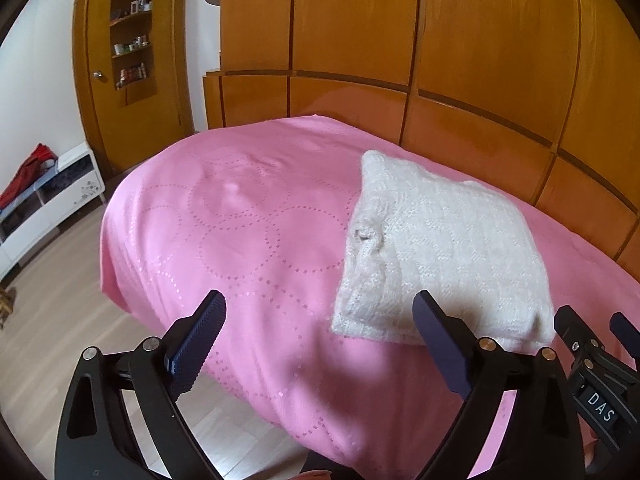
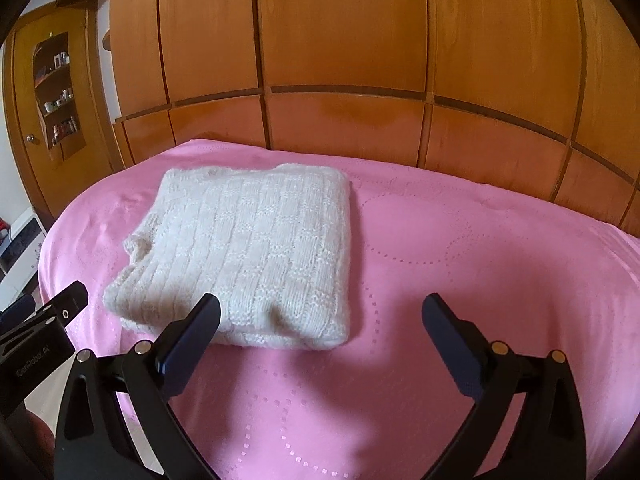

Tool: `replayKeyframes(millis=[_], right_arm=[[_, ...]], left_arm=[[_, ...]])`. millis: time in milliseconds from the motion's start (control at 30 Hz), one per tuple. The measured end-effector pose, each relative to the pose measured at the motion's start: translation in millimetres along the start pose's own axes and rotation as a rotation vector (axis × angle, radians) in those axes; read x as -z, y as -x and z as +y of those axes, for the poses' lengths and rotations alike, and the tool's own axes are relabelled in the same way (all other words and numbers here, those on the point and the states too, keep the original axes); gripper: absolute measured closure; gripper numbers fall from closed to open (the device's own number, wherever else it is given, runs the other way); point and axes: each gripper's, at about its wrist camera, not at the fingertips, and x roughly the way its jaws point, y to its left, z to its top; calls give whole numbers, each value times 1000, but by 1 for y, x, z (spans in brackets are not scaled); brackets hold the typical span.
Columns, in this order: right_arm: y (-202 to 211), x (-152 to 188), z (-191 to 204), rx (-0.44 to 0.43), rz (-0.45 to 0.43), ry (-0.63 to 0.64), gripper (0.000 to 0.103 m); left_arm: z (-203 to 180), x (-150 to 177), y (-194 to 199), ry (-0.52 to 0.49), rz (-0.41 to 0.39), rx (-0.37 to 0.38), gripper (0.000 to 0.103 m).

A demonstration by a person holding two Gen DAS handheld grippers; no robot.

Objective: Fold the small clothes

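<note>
A white knitted garment (image 1: pixel 436 248) lies folded into a thick rectangle on the pink bedspread (image 1: pixel 240 220). It also shows in the right wrist view (image 2: pixel 248 256) left of centre on the bedspread (image 2: pixel 460 260). My left gripper (image 1: pixel 320 308) is open and empty, held above the bed's near edge, with the garment just past its right finger. My right gripper (image 2: pixel 320 312) is open and empty, its left finger in front of the garment's near edge. Each gripper's body shows at the edge of the other's view.
A wooden wardrobe wall (image 2: pixel 340 60) runs behind the bed. A wooden door with a shelf niche (image 1: pixel 132 40) stands at the left. A low white cabinet with red cloth (image 1: pixel 48 188) sits on the wood floor (image 1: pixel 60 320) left of the bed.
</note>
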Motion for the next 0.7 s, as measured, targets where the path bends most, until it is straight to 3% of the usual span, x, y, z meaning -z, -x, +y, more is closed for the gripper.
replayKeyframes(millis=[700], right_arm=[[2,4,0,1,-6,13,2]], left_arm=[[0,5,1,7,-2,-13,4]])
